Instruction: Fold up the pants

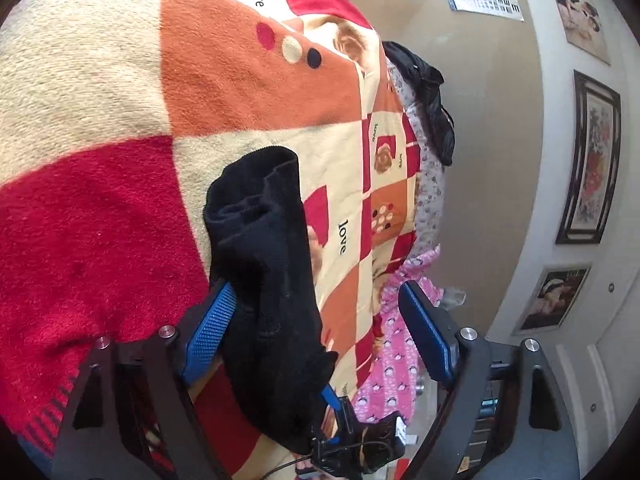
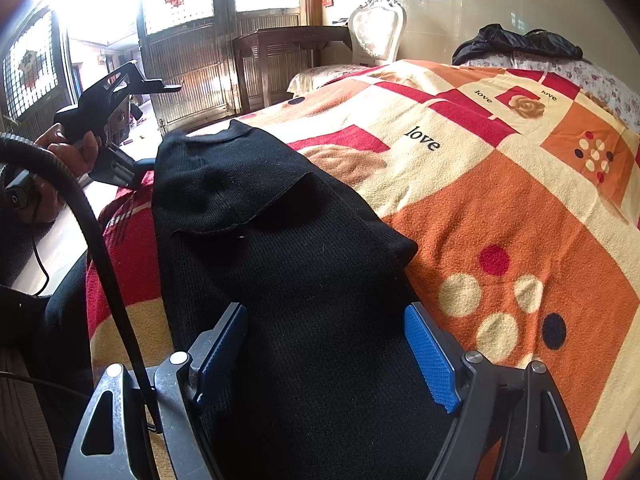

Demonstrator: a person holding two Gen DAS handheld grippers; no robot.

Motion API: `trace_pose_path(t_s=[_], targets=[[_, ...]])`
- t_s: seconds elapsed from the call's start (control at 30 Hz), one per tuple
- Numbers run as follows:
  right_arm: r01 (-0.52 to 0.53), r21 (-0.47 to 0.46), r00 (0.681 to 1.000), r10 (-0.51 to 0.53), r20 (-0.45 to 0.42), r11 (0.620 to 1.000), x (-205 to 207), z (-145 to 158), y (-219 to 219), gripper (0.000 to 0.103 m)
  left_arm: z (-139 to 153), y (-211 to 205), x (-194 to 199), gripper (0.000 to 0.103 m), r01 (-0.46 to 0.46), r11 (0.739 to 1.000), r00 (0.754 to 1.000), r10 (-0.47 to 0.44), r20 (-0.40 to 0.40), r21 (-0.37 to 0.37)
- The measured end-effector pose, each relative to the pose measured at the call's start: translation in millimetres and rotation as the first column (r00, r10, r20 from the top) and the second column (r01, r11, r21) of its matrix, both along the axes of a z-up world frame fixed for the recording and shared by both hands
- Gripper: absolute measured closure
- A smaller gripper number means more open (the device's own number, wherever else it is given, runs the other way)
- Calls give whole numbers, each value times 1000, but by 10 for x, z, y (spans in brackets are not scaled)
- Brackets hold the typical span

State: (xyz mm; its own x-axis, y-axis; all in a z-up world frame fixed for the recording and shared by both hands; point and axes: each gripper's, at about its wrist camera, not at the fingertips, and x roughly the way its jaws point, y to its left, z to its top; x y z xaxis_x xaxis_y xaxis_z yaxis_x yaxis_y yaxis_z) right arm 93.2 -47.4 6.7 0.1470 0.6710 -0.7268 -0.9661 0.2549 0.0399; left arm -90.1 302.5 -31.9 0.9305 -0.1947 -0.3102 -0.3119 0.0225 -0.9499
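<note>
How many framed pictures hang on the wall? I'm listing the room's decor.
3, in a row along the wall beyond the bed: first picture, middle picture, last picture. Others may be out of view.

Two close wrist views, facing opposite ways, sharing black pants (image 1: pixel 264 264) on blanket (image 2: pixel 500 200)

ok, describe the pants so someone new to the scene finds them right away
Start at the bed covered by the patchwork blanket in red, orange and cream squares printed with "love". The pants are the long black knit garment lying on it near its edge. The only other dark item, a shiny black jacket, sits bunched at the bed's far side by the wall.
</note>
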Motion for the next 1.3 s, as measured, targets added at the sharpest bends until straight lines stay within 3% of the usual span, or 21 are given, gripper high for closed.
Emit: trace_pose_path(t_s=[0.1, 0.2, 0.4, 0.47, 0.5, 0.57, 0.7, 0.87, 0.97, 1.03, 1.1, 1.2, 1.3], targets=[[0, 0, 1000, 0, 0, 1000, -2, 1, 0, 25, -26, -7, 34, 35, 11, 1000, 1000, -11, -25, 1], [0, 0, 1000, 0, -1, 1000, -1, 1, 0, 25, -23, -23, 65, 49, 27, 999, 996, -23, -81, 48], [0, 1, 1000, 0, -2, 1000, -2, -1, 0, 25, 78, -119, 19, 54, 31, 975, 988, 4, -156, 220], [0, 1, 1000, 0, -1, 1000, 0, -2, 1, 25, 30, -138, 3, 54, 27, 968, 978, 26, -206, 249], [0, 1, 1000, 0, -1, 1000, 0, -2, 0, 25, 0, -141, 10, 60, 30, 966, 975, 29, -220, 258], [0, 0, 1000, 0, 0, 1000, 0, -2, 1, 25, -21, -161, 2, 60, 20, 963, 975, 41, -219, 270], [0, 1, 1000, 0, -1, 1000, -4, -1, 0, 25, -44, -135, 38, 54, 24, 974, 973, 28, -229, 223], [0, 0, 1000, 0, 3, 1000, -2, -7, -1, 25, -133, -136, 56, 50, 61, 998, 974, -53, -222, 30], [0, 0, 1000, 0, 1, 1000, -5, -7, 0, 25, -126, -125, 137, 50, 105, 994, 973, -96, -211, 31], [1, -1, 1000, -1, 6, 1000, -9, -8, 1, 25, -171, -2, 126, 50, 78, 997, 980, -80, -184, -16], [2, -1, 1000, -2, 10, 1000, -9, -7, 0, 25, -152, 22, 101, 50, 54, 999, 981, -54, -186, -7], [2, 0, 1000, -2, 3, 1000, -2, -8, -4, 25, -79, -39, 83, 50, 43, 997, 979, -29, -201, 65], [3, -1, 1000, -3, 9, 1000, -12, -5, -1, 25, -99, -19, 29, 55, -3, 995, 981, 22, -194, 96]])
